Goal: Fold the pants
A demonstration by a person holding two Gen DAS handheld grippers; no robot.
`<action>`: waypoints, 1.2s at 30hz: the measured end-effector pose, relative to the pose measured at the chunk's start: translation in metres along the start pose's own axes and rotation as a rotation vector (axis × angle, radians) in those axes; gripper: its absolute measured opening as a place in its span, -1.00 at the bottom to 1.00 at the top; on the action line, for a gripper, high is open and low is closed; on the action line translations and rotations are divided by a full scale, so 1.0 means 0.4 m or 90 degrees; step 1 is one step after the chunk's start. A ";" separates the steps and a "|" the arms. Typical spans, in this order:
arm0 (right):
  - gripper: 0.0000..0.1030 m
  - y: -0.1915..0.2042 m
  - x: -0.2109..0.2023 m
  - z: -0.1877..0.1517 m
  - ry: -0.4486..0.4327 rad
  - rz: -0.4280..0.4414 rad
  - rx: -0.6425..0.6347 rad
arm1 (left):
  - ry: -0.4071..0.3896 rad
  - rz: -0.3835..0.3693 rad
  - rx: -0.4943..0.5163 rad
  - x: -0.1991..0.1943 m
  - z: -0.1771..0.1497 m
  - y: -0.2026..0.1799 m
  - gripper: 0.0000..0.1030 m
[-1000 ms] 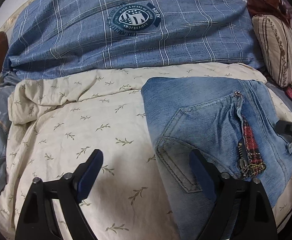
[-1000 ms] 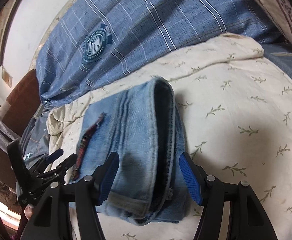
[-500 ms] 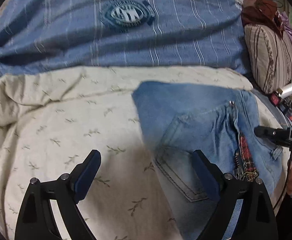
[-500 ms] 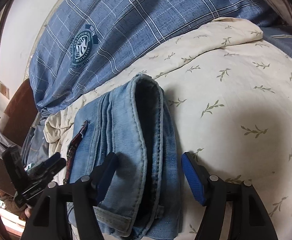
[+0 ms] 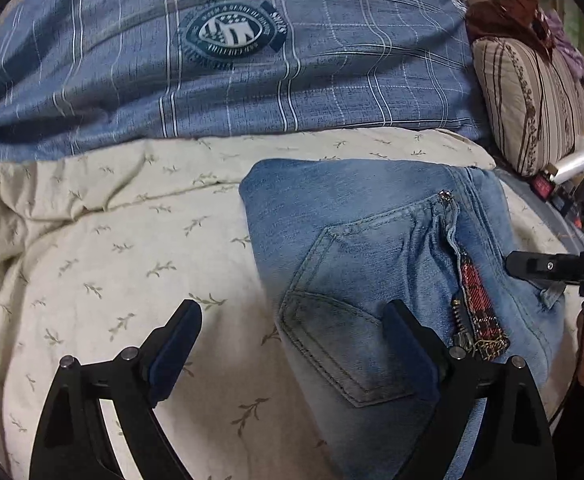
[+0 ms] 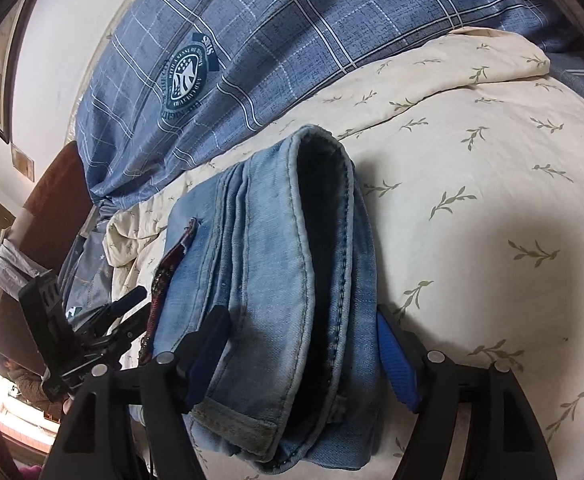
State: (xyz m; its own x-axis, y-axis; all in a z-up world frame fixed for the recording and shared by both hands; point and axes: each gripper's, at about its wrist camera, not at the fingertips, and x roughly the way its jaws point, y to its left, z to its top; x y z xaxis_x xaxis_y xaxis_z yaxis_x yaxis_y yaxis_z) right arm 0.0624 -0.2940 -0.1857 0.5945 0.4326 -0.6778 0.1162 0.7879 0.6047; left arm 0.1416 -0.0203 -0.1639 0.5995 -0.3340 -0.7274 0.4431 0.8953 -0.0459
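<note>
Right wrist view shows the jeans (image 6: 276, 272) folded into a thick bundle on the leafy cream sheet (image 6: 472, 208). Denim looks heavy, soft and floppy, so grab the thick folded edge. The right gripper (image 6: 300, 356) has just been opening; its jaws sit wide around the bundle, not pinching. The left gripper (image 5: 292, 352) is wide too, holding nothing. The blue checked quilt (image 5: 332, 80) far behind has a round badge (image 5: 232, 34), its words too small to read.

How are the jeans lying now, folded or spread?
Folded: the jeans sit as a compact stacked bundle on the cream quilt, layered edges showing.
</note>
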 end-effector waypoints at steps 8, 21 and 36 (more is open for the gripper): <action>0.46 0.005 0.002 0.000 -0.003 -0.009 -0.007 | 0.012 -0.007 -0.006 -0.008 0.006 -0.004 0.80; 0.46 0.005 -0.001 -0.006 0.001 -0.010 -0.012 | 0.013 -0.015 0.016 -0.033 0.013 -0.061 0.80; 0.46 0.007 -0.001 -0.010 -0.005 -0.018 -0.011 | 0.015 -0.022 -0.019 -0.004 0.007 -0.036 0.83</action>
State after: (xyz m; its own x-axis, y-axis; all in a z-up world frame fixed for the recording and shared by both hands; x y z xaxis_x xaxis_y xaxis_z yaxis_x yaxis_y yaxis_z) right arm 0.0591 -0.2901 -0.1854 0.5969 0.4074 -0.6912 0.1195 0.8067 0.5788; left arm 0.1361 -0.0335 -0.1601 0.5688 -0.3576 -0.7407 0.4423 0.8922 -0.0912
